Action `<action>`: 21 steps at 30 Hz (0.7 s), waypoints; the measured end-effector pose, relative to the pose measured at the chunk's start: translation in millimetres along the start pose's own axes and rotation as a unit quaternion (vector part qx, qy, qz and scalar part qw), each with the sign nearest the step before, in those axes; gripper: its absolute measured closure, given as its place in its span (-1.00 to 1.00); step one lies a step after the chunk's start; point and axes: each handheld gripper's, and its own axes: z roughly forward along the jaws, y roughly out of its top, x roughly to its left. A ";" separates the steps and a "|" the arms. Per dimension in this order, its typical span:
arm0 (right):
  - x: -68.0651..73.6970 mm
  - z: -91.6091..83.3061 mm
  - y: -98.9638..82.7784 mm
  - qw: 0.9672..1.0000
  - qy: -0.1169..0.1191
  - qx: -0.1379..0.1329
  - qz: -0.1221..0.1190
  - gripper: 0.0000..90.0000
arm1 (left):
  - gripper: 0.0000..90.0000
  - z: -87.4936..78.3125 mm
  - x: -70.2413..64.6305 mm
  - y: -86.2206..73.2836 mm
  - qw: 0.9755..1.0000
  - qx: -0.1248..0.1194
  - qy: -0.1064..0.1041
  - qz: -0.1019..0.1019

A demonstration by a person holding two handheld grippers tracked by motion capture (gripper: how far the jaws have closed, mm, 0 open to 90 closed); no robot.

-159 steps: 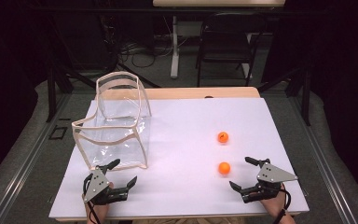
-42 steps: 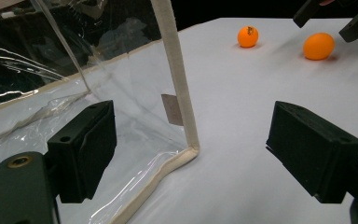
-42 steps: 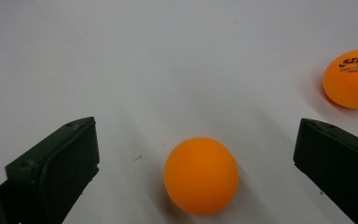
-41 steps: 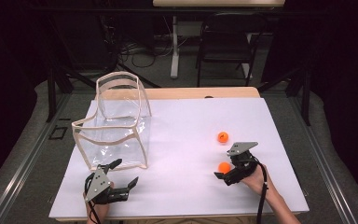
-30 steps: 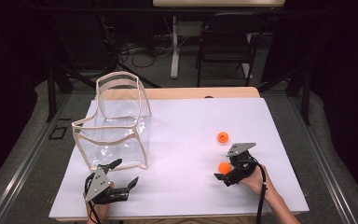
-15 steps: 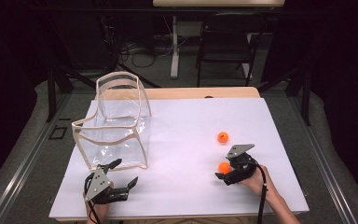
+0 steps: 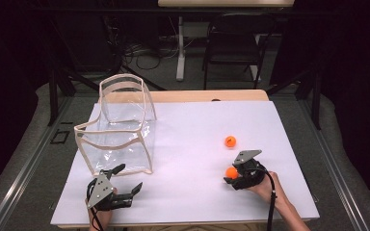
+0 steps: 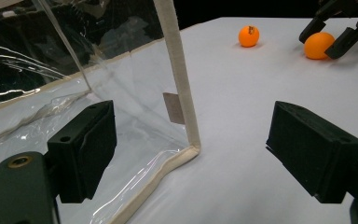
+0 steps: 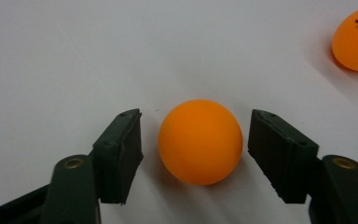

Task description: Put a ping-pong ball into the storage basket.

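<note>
An orange ball [image 9: 200,141] lies on the white table [image 7: 197,120] between the jaws of my right gripper [image 9: 196,140]. The jaws have just been closing, and a narrow gap still shows on each side of the ball. From above, the same ball [image 7: 231,172] sits inside my right gripper [image 7: 231,174] at the front right. A second orange ball [image 7: 230,141] with printed lettering lies a little farther back. My left gripper [image 7: 127,177] rests open at the front left, just in front of a clear bag [image 7: 120,130] with beige trim; nothing is between its jaws.
The bag's near corner [image 8: 189,144] stands right in front of my left gripper [image 8: 193,128]. A chair [image 7: 231,43], table legs and cables sit on the dark floor beyond the table's far edge.
Since the oldest frame, my right gripper has moved left to the nearer ball. Over the last second its jaws have narrowed around that ball. The left gripper has stayed put.
</note>
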 end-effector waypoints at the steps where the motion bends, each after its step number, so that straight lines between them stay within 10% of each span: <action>1: 0.1 0.1 -0.1 1.000 -0.001 0.002 -0.001 -0.18 | -0.66 0.0 0.0 0.0 1.000 0.000 0.000 0.000; 21: -0.8 -2.7 0.1 1.000 -0.024 -0.010 -0.001 0.12 | -0.66 -0.6 -0.2 0.0 1.000 0.000 0.000 0.001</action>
